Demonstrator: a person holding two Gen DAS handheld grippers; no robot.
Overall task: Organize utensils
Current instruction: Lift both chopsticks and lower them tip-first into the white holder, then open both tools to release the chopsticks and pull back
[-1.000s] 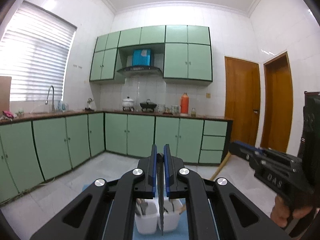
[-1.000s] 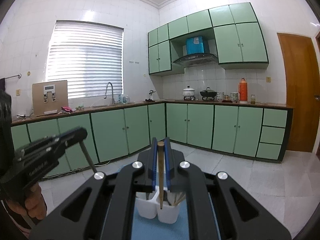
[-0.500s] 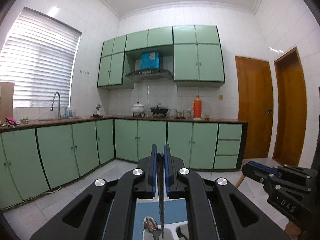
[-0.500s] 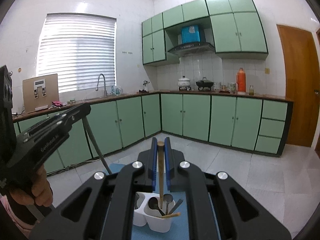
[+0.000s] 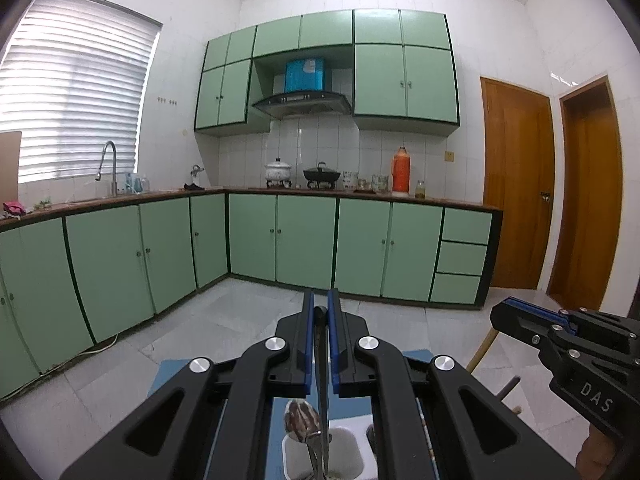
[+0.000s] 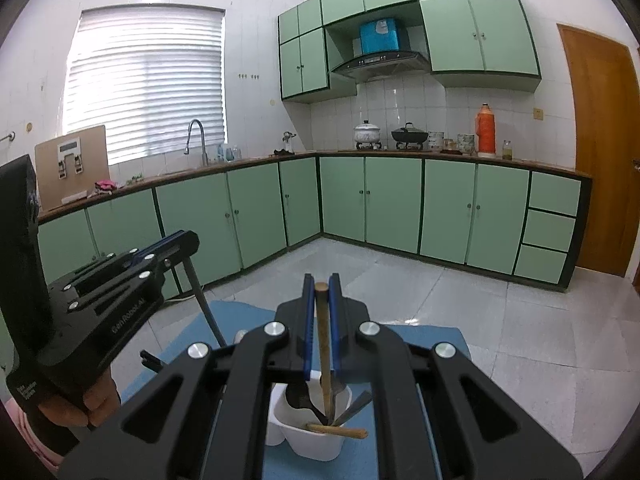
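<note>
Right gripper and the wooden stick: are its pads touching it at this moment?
Touching. The right wrist view shows the right gripper with both blue pads pressed against the wooden stick, no gap either side.

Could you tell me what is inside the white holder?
In the right wrist view, the white holder contains a wooden stick lying across it, a dark spoon and other dark handles. The right gripper hides the back of the holder, and its bottom is not visible.
</note>
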